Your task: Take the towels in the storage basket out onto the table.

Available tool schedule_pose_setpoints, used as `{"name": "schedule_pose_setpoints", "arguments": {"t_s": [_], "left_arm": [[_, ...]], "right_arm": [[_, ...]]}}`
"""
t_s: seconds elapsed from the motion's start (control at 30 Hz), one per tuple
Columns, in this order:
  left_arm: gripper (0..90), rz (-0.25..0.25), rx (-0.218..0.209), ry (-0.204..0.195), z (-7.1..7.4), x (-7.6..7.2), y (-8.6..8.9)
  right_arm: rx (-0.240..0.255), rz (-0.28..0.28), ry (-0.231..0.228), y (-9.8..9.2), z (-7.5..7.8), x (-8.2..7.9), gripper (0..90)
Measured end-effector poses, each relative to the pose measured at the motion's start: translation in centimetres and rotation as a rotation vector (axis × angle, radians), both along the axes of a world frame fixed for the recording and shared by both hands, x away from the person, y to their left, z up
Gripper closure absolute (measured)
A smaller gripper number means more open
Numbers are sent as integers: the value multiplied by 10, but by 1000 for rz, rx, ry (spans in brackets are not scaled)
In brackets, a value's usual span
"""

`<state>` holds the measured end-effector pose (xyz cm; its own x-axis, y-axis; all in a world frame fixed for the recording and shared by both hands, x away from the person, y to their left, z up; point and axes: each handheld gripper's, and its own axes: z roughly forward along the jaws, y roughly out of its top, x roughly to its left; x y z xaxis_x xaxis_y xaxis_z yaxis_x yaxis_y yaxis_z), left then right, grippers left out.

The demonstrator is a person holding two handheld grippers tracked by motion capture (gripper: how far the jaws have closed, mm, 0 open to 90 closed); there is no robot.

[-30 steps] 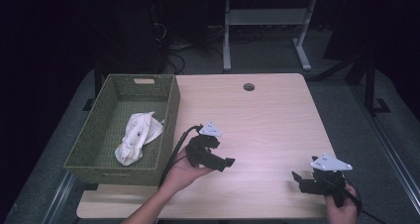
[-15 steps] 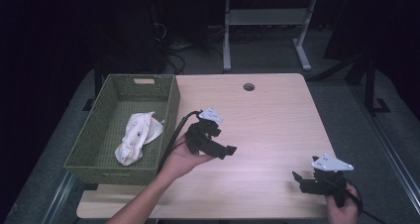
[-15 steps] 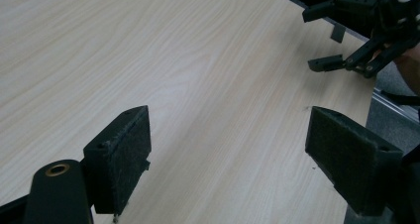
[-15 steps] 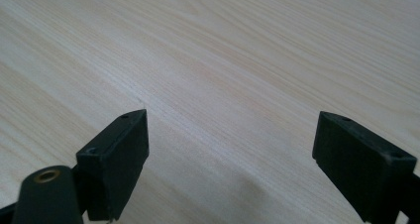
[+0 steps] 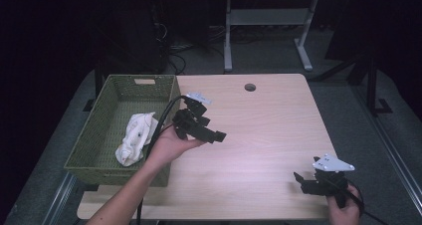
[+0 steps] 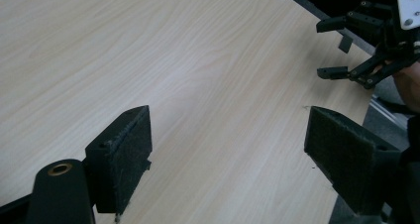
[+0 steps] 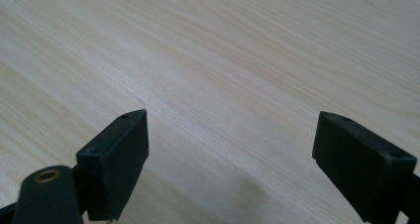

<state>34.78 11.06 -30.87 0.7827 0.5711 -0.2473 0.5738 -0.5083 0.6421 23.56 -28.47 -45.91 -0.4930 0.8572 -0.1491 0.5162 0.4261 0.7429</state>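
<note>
We are in what looks like a lab or test room. We work at a plain light-wood table with a cable hole, standing on grey carpet. Behind it we see a dark room, loose cables on the floor, and the white metal legs of another bench. A green woven basket sits at the table's left edge.

Table bare; basket bounds its left
</note>
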Motion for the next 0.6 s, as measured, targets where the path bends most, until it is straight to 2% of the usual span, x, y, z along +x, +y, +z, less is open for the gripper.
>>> {"name": "schedule_pose_setpoints", "arguments": {"t_s": [0.13,0.17,0.3,0.4,0.6], "left_arm": [[190,27,-2,6,2,5,15],[200,52,-12,4,3,5,19],[223,96,-31,20,5,10,33],[222,115,-28,34,5,13,42],[213,150,-28,37,5,16,59]], "right_arm": [[-2,1,0,0,0,0,139],[0,-1,0,0,0,0,139],[3,-4,-1,-1,0,0,139],[3,-5,0,-1,-1,0,139],[3,-4,2,0,0,0,139]]}}
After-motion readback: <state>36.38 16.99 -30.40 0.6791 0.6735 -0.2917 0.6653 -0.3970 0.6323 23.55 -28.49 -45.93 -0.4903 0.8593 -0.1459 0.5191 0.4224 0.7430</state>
